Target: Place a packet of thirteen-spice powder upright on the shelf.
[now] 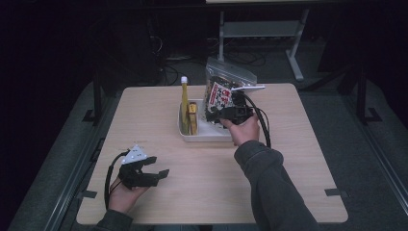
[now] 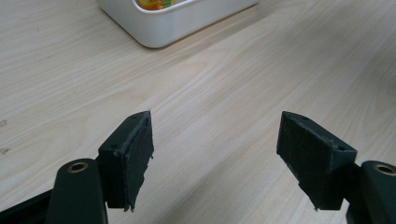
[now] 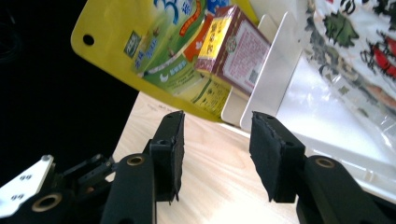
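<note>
We are holding our right gripper (image 1: 226, 115) at the white tray (image 1: 204, 135) in the middle of the wooden table (image 1: 298, 159), jaws apart with nothing between them, just beside the clear snack bag (image 1: 223, 89) standing in the tray. Our left gripper (image 1: 144, 173) is resting near the table's front edge, jaws wide apart and empty.

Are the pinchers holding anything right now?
No. The left gripper is open over bare table. The right gripper is open too, by the white tray, with nothing between its pads.
</note>
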A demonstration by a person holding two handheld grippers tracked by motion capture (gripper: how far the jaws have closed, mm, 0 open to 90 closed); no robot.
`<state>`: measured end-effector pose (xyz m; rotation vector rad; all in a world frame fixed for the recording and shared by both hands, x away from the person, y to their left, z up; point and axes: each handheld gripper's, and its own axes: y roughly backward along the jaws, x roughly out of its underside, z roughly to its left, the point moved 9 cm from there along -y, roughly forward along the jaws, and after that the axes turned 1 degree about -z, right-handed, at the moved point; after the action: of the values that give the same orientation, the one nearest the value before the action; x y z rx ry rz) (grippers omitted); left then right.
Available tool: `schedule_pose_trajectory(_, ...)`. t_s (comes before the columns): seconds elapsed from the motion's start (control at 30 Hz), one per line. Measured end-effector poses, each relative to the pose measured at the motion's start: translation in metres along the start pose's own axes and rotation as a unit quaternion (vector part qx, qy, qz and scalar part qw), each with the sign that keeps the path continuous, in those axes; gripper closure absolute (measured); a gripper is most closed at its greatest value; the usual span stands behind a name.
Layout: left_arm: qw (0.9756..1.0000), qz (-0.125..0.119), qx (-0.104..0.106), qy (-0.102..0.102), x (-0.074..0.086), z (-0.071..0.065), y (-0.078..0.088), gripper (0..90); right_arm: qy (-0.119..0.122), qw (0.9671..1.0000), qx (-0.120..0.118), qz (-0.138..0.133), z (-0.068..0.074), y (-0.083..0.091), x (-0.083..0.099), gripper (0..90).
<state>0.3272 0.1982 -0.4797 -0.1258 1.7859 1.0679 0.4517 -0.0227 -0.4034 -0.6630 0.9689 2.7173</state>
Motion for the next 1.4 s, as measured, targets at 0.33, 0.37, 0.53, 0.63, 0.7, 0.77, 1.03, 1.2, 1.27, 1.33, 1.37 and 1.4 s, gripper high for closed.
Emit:
schedule_pose_trajectory(0.33,1.0000,0.002,0.001,0.000,0.001,0.000,-0.001,26.5,-0.006,0.9997,-0.022,0.003,-0.009,0.009,0.017,53.4)
schedule_pose_trajectory(0.37,1.0000,0.003,0.001,0.000,0.001,0.000,-0.001,26.5,-0.006,0.9997,-0.024,0.003,-0.010,0.009,0.019,53.3)
schedule_pose_trajectory(0.53,1.0000,0.004,0.001,0.000,0.001,0.000,-0.001,26.5,-0.011,0.9995,-0.031,0.003,-0.017,0.014,0.026,52.9)
schedule_pose_trajectory(0.63,1.0000,0.005,0.001,-0.001,0.002,0.000,-0.001,26.5,-0.014,0.9993,-0.035,0.003,-0.020,0.016,0.029,52.6)
schedule_pose_trajectory(0.7,1.0000,0.005,0.001,-0.001,0.002,0.000,-0.001,26.5,-0.015,0.9991,-0.038,0.004,-0.023,0.018,0.032,52.4)
schedule_pose_trajectory(0.77,1.0000,0.006,0.001,-0.001,0.002,0.000,-0.001,26.5,-0.016,0.9991,-0.040,0.004,-0.025,0.020,0.034,52.1)
schedule_pose_trajectory(1.03,1.0000,0.006,0.002,-0.001,0.002,-0.001,-0.002,26.5,-0.018,0.9983,-0.054,0.003,-0.032,0.027,0.044,51.1)
schedule_pose_trajectory(1.2,1.0000,0.006,0.003,0.000,0.002,0.000,-0.002,26.4,-0.021,0.9979,-0.061,0.005,-0.039,0.030,0.052,50.5)
schedule_pose_trajectory(1.27,1.0000,0.007,0.003,0.000,0.003,-0.001,-0.003,26.3,-0.024,0.9977,-0.063,0.005,-0.042,0.031,0.055,50.2)
schedule_pose_trajectory(1.33,1.0000,0.007,0.003,-0.001,0.003,-0.001,-0.003,26.3,-0.025,0.9975,-0.066,0.005,-0.044,0.033,0.058,50.0)
schedule_pose_trajectory(1.37,1.0000,0.007,0.003,-0.001,0.002,-0.001,-0.003,26.3,-0.026,0.9974,-0.066,0.006,-0.046,0.034,0.059,50.0)
schedule_pose_trajectory(1.4,1.0000,0.007,0.004,-0.001,0.003,-0.001,-0.003,26.3,-0.026,0.9974,-0.067,0.006,-0.046,0.034,0.060,49.9)
